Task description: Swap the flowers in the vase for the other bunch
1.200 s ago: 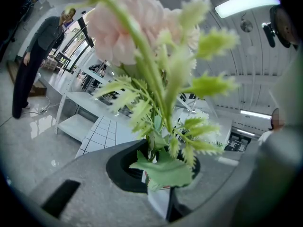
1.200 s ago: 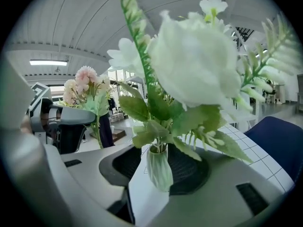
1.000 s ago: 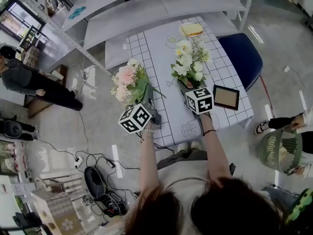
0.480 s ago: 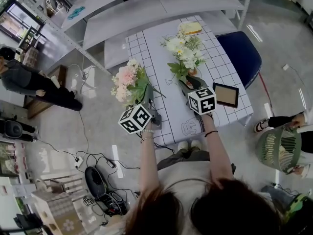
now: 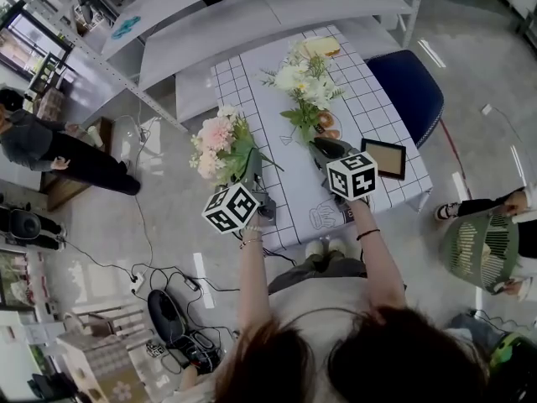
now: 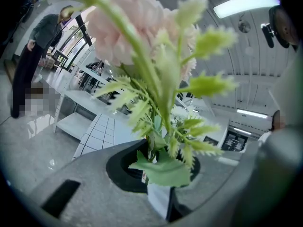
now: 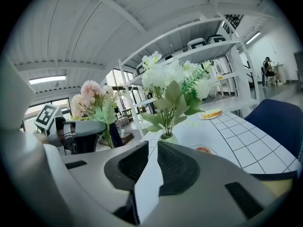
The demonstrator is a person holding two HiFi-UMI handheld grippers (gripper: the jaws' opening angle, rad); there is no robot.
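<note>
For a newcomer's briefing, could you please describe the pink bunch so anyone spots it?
Find the checked table. Off its left edge, the left gripper holds the pink bunch by its stems. Unlike the white flowers standing on the table, it is pink.

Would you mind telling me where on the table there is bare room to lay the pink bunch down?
Bare cloth runs down the left side of the table, between its edge and the white flowers in the vase, and along the right between the picture frame and the plate. The middle, around the vase and small dish, is crowded.
</note>
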